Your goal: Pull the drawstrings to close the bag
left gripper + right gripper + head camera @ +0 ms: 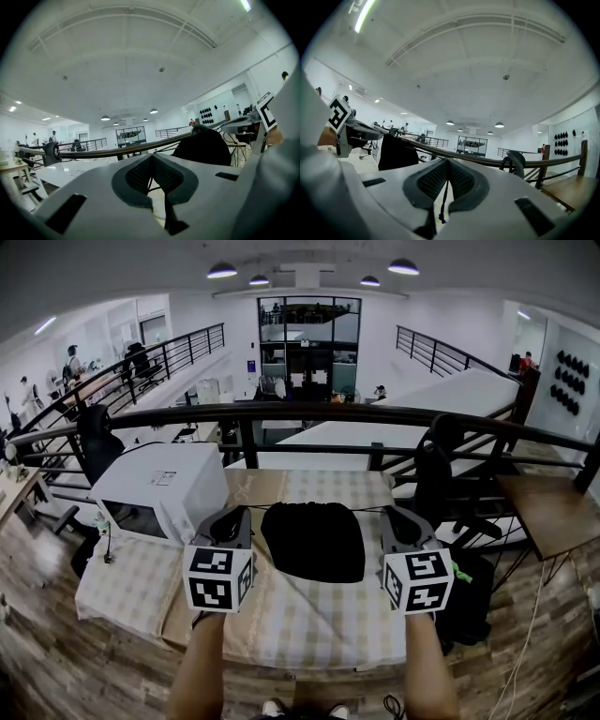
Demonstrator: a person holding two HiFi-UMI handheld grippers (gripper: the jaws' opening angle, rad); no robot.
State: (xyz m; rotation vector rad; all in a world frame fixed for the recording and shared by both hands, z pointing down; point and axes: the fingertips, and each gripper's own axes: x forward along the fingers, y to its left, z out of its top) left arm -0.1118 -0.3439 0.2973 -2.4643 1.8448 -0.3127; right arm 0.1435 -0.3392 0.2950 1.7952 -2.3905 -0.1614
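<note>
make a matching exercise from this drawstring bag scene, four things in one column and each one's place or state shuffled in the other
Things
1. black drawstring bag
2. left gripper
3. right gripper
4. white boxy appliance

Places or states
A. shut on the right drawstring
B. standing at the left end of the checked tablecloth
C. lying between both grippers
D. shut on the left drawstring

Pairs: 1-C, 2-D, 3-A, 4-B

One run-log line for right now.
left gripper: shut on left drawstring | right gripper: shut on right drawstring | black bag: lying on table
</note>
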